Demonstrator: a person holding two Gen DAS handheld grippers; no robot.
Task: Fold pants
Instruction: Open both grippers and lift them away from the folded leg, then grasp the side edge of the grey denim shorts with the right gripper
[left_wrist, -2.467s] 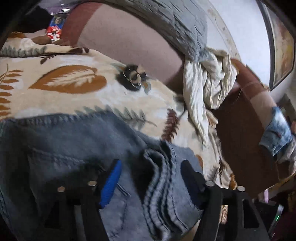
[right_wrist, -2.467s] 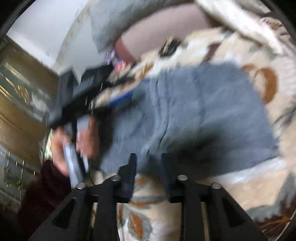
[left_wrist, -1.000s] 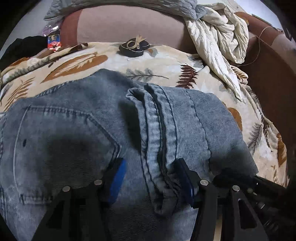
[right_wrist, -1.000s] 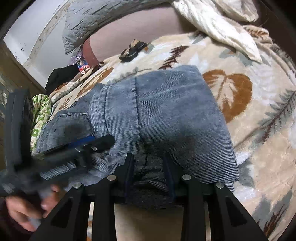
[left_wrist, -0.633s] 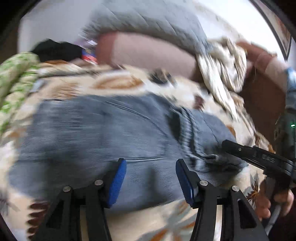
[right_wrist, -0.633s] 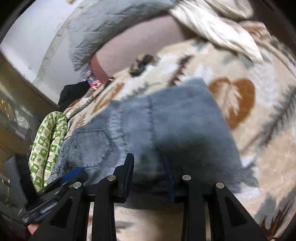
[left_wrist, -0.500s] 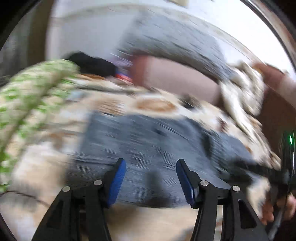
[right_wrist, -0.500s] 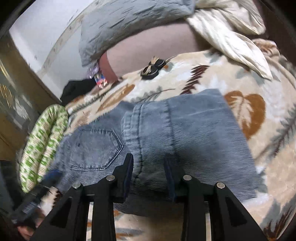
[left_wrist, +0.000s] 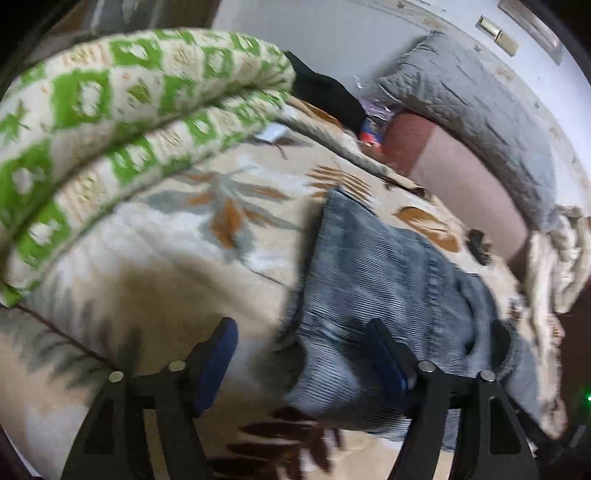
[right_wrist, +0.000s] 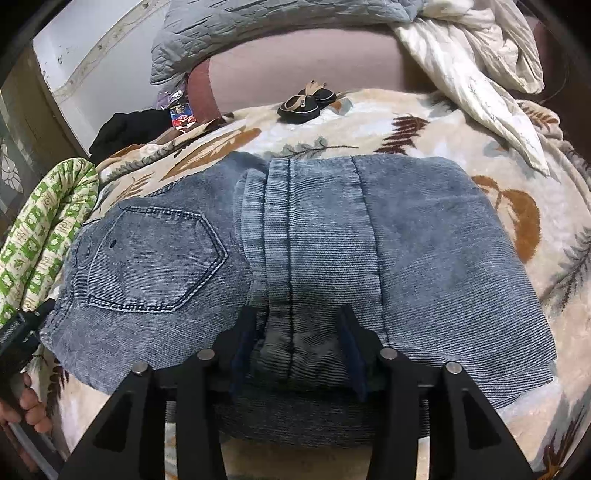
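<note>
The blue jeans (right_wrist: 424, 240) lie folded on a leaf-print blanket (right_wrist: 436, 133), back pocket (right_wrist: 155, 262) at the left and leg cuffs laid over the middle. My right gripper (right_wrist: 297, 332) stands over the near edge. Its jaws are opening, and the cuff fold (right_wrist: 295, 295) lies loosely between the pads. In the left wrist view, my left gripper (left_wrist: 299, 336) hovers at the jeans' (left_wrist: 388, 288) left end. Its jaws are opening wide, with the cloth's edge below the gap and nothing gripped. Blur smears this view.
A rolled green-patterned blanket (left_wrist: 110, 147) lies close on the left. A black garment (right_wrist: 129, 129), small black shoes (right_wrist: 306, 101), a grey quilted pillow (right_wrist: 258, 29) and a cream sheet (right_wrist: 480, 55) line the sofa back. A hand (right_wrist: 31, 410) shows at the far left.
My left gripper swung left off the jeans to their left end and its jaws widened. My right gripper's jaws spread apart around the cuff fold.
</note>
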